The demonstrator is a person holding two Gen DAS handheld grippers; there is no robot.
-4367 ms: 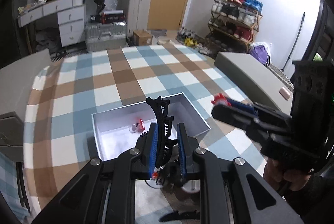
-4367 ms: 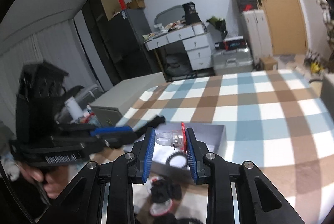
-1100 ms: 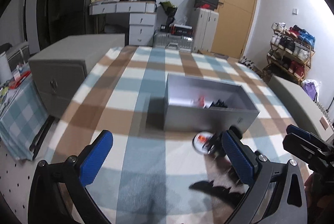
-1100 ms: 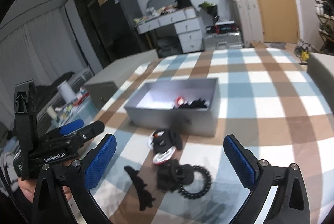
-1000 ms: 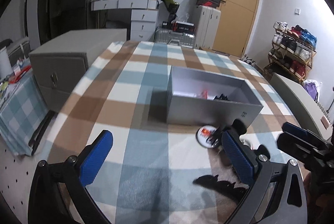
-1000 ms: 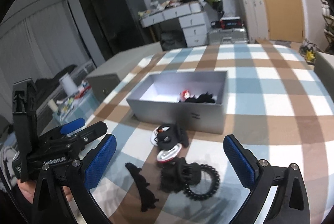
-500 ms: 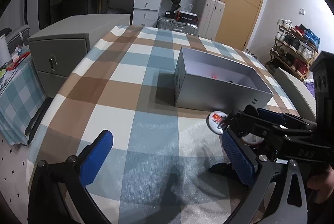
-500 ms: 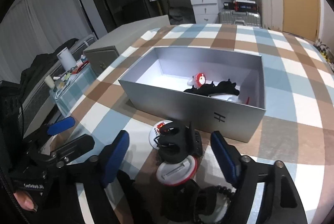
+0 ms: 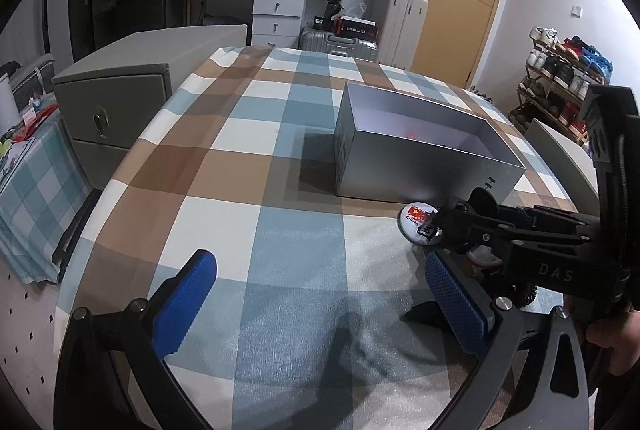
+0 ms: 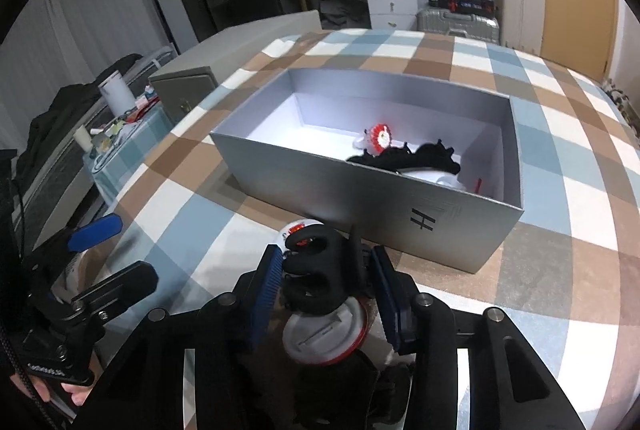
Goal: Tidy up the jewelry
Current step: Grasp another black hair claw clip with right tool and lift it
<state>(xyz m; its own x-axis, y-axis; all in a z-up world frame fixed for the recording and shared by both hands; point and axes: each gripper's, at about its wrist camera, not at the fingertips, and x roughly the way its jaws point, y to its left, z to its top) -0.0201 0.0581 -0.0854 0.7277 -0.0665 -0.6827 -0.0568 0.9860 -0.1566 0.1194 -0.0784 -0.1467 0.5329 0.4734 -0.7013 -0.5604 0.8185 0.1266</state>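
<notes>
The right hand-held gripper (image 10: 326,280) had just been closing, its blue pads now against a black hair claw (image 10: 320,270) on the desk (image 9: 280,230), just before the silver box (image 10: 360,189). The left hand-held gripper (image 9: 320,302) hung wide open, empty.

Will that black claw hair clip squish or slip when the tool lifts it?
The black claw clip looks like hard plastic, so it probably stays stiff. Its curved teeth could snag nearby pieces. The right tool has ribbed blue pads closing on its sides, so slipping seems unlikely.
</notes>
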